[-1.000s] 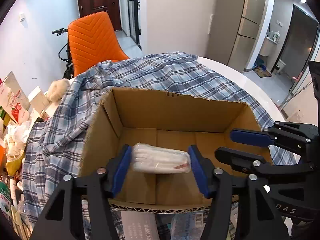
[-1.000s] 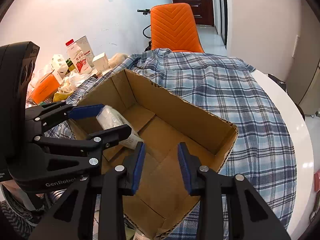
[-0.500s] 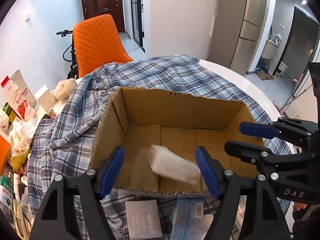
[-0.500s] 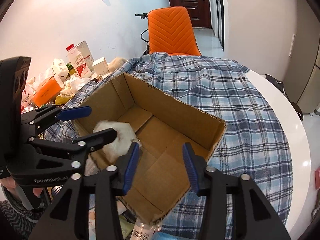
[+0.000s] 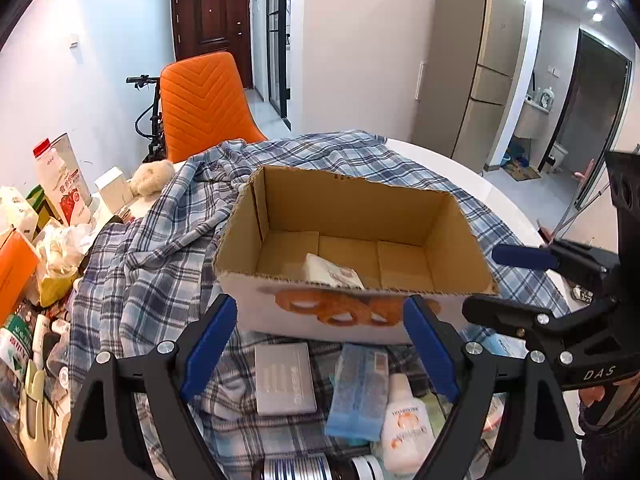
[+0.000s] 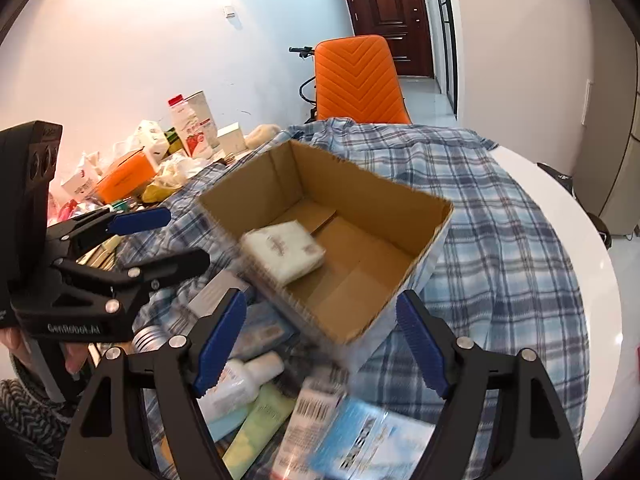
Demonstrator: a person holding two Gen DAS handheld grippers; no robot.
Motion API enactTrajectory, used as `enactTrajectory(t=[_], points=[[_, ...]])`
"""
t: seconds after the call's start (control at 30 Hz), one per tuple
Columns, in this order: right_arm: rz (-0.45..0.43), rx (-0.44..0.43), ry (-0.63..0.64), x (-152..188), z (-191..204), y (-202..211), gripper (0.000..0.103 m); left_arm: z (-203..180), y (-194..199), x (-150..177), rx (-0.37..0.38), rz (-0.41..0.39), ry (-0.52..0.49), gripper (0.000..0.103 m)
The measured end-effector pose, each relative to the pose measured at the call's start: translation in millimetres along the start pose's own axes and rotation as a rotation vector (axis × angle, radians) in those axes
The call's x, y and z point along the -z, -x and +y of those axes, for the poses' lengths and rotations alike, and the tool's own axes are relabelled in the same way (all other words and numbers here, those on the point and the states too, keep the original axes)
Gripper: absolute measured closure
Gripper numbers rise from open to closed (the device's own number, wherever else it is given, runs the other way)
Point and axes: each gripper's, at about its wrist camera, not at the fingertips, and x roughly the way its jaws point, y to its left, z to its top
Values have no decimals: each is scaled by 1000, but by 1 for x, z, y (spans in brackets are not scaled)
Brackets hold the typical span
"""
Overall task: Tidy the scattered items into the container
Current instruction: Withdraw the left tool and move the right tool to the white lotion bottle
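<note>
Cardboard box (image 5: pixel 352 236) holding one white tissue pack (image 6: pixel 284 250) that was between my left gripper's (image 5: pixel 322 344) jaws a second ago, both my grippers, right (image 6: pixel 320 340) too, just opened wide, empty.

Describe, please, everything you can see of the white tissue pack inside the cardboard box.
The soft white plastic-wrapped tissue pack is squarish and pillow-like, with faint reddish print on top. It lies flat on the floor of the open brown cardboard box, near the box's front wall. No hand-held gripper touches it.
</note>
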Motion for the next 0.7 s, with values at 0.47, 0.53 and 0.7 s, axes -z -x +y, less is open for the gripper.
enactTrajectory(t=[0.47,0.53,0.7], points=[[-20,-35,133,83,48,2,26,-17,11,73,-16,83,-119,16],[-32,-51,143,89,52,4,26,-17,10,79,-42,80,-124,16],[-52,-68,173,97,62,4,26,-5,8,88,-51,95,-98,16]])
